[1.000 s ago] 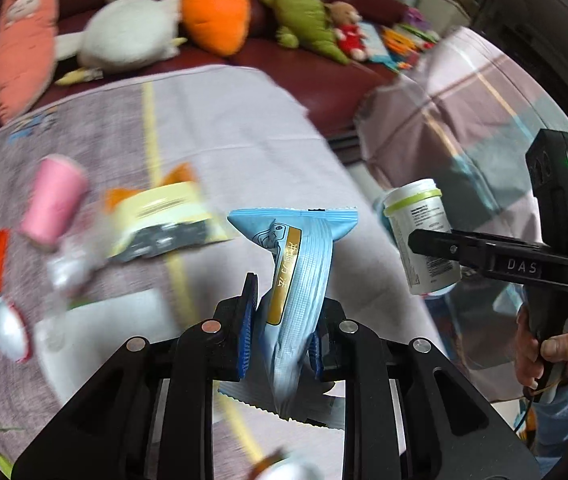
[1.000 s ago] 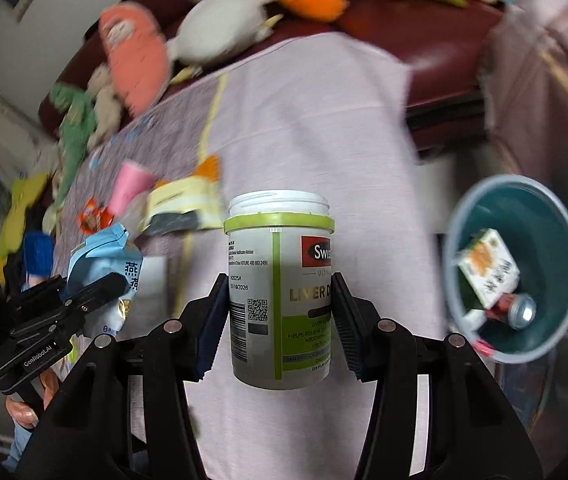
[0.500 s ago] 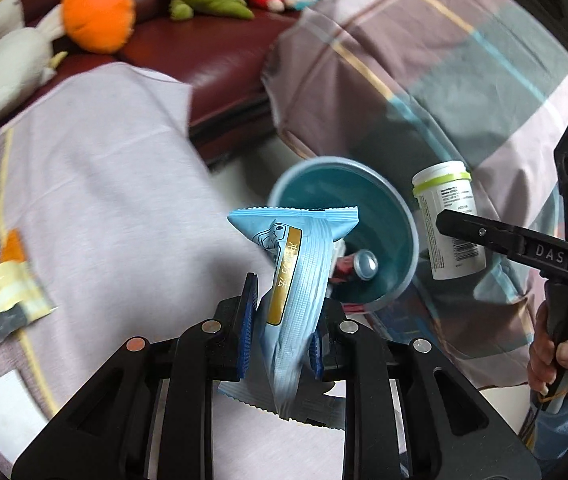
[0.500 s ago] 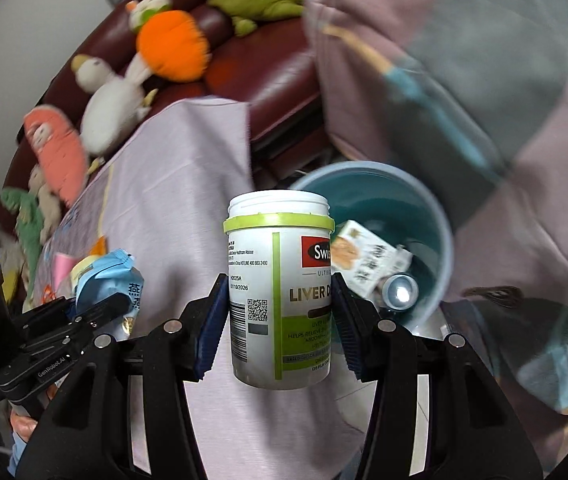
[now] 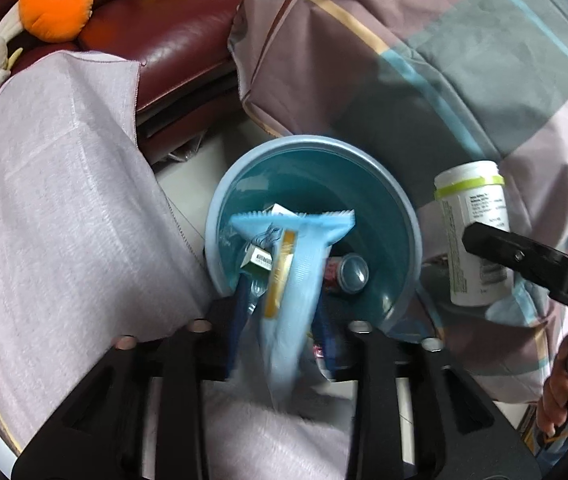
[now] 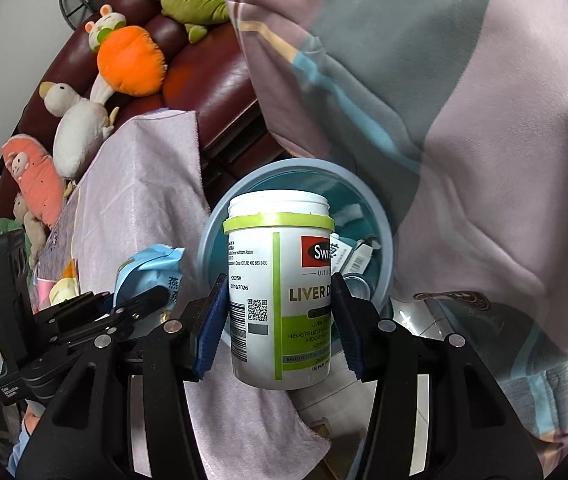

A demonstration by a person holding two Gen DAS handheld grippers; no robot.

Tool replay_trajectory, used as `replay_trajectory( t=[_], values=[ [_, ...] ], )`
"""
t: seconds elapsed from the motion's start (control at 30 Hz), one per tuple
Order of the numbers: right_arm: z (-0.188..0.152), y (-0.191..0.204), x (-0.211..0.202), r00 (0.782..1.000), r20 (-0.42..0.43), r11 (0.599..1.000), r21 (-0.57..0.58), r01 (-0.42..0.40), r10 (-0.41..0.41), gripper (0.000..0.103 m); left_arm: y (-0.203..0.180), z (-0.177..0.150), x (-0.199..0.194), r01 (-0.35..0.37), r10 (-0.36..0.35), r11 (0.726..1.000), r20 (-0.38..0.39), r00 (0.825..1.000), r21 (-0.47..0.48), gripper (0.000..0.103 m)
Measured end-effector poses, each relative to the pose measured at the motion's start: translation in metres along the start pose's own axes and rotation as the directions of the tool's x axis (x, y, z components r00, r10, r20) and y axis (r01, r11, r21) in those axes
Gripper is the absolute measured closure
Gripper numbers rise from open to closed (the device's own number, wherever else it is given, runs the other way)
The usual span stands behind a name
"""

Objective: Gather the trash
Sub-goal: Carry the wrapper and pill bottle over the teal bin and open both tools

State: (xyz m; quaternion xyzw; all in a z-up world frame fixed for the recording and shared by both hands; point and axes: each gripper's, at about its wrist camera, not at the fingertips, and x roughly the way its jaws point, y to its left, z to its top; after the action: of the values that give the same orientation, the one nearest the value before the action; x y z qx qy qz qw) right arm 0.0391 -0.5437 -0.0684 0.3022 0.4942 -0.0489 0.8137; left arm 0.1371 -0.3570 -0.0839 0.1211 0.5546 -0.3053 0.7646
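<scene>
My left gripper stands open over the near rim of the blue bin. The light blue snack wrapper sits loose and blurred between its spread pads. My right gripper is shut on a white pill bottle with a green band, held upright above the bin. The bottle also shows in the left wrist view, right of the bin. The bin holds a can and small cartons.
A table under a pale purple cloth lies left of the bin, with trash on it. A dark red sofa with plush toys stands behind. A checked blanket hangs right of the bin.
Both grippers moved closer over the bin. My left gripper's jaws spread apart and the blue wrapper came loose and blurred between them. The right gripper still holds the bottle.
</scene>
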Motion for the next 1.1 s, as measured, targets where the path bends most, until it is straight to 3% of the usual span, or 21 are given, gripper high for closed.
replay_trajectory(
  t=[0.07,0.27,0.57,0.77,1.1],
  values=[
    [0.001,-0.001,0.003,1.000,-0.007,1.000,0.000,0.001,-0.001,0.055,-0.001,0.000,0.005,-0.010,0.010,1.000,0.005,1.000,-0.003,0.038],
    [0.004,0.000,0.010,1.000,-0.024,1.000,-0.007,-0.001,0.001,0.055,0.003,0.000,0.013,-0.020,0.019,1.000,-0.019,1.000,-0.018,0.036],
    [0.003,0.012,0.029,0.997,-0.071,0.999,-0.038,-0.009,0.007,0.055,0.012,-0.013,-0.003,-0.016,0.016,0.999,0.005,1.000,-0.034,0.022],
    [-0.001,0.034,0.047,0.994,-0.110,0.994,-0.101,-0.031,0.019,0.054,0.028,-0.027,-0.021,-0.008,0.010,0.998,0.028,1.000,-0.066,0.019],
    [0.000,0.051,0.040,0.996,-0.088,0.993,-0.117,-0.004,-0.007,0.039,0.059,-0.043,-0.032,0.009,-0.005,0.990,0.030,1.000,-0.143,0.018]
  ],
)
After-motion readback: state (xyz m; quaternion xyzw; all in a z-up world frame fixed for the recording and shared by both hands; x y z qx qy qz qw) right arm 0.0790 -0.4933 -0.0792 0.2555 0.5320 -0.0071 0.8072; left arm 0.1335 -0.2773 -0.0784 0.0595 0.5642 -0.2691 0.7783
